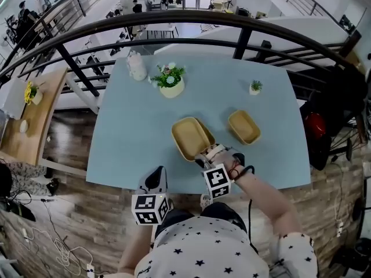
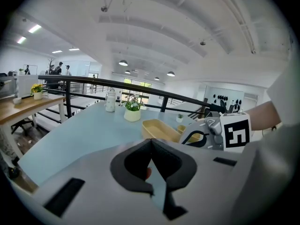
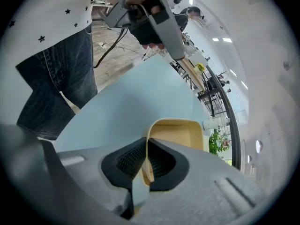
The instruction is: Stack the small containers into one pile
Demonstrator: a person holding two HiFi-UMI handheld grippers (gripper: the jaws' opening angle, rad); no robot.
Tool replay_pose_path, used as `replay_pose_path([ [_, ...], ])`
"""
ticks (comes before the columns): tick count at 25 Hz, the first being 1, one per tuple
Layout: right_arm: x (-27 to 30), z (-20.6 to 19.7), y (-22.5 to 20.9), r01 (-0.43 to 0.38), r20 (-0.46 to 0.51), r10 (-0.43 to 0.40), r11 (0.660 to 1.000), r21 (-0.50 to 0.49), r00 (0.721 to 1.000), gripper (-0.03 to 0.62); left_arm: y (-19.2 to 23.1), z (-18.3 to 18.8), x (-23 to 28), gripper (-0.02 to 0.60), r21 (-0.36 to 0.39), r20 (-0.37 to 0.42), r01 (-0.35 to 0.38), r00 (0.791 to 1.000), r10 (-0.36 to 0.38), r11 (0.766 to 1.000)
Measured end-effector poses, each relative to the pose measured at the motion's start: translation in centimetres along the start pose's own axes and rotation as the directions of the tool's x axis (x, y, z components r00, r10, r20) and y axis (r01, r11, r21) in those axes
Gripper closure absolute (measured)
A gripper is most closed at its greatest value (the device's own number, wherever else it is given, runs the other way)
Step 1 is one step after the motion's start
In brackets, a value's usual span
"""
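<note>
At the table's near edge, the right gripper (image 1: 203,155) pinches the near wall of one yellow container (image 1: 190,136), jaws shut tight on the rim. The other container (image 1: 243,126) sits just beside it. A one-sided pinch will likely tilt the container, so lift slowly and level, then lower it squarely. The left gripper (image 1: 156,178) hangs empty, jaws together. The pale blue table (image 1: 130,132) holds a flower pot (image 1: 171,86) at its far side, with a black railing (image 1: 174,21) beyond.
</note>
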State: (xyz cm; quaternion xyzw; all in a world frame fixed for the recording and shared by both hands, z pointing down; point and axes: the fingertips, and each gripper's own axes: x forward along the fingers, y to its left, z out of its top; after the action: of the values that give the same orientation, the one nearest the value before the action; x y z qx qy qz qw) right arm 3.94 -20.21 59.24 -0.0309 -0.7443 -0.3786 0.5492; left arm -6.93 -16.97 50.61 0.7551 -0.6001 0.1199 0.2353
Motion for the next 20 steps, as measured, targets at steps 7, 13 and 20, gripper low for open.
replay_pose_path([
  [7,0.2,-2.8,0.0,-0.016,0.023,0.017,0.999,-0.036,1.000,0.577,-2.1,0.2,1.6,0.578,-0.027,0.011,-0.039,0.999,0.039,0.999],
  [13,0.5,-4.1,-0.6,-0.021,0.049,0.025,0.997,-0.070,0.999,0.577,-2.7,-0.2,2.4,0.580,-0.056,0.013,-0.082,0.996,0.083,0.995],
  [20,0.6,-5.0,-0.5,-0.031,0.086,0.040,0.994,-0.103,0.996,0.577,-3.5,-0.2,3.5,0.578,-0.089,0.023,-0.122,0.992,0.125,0.989],
])
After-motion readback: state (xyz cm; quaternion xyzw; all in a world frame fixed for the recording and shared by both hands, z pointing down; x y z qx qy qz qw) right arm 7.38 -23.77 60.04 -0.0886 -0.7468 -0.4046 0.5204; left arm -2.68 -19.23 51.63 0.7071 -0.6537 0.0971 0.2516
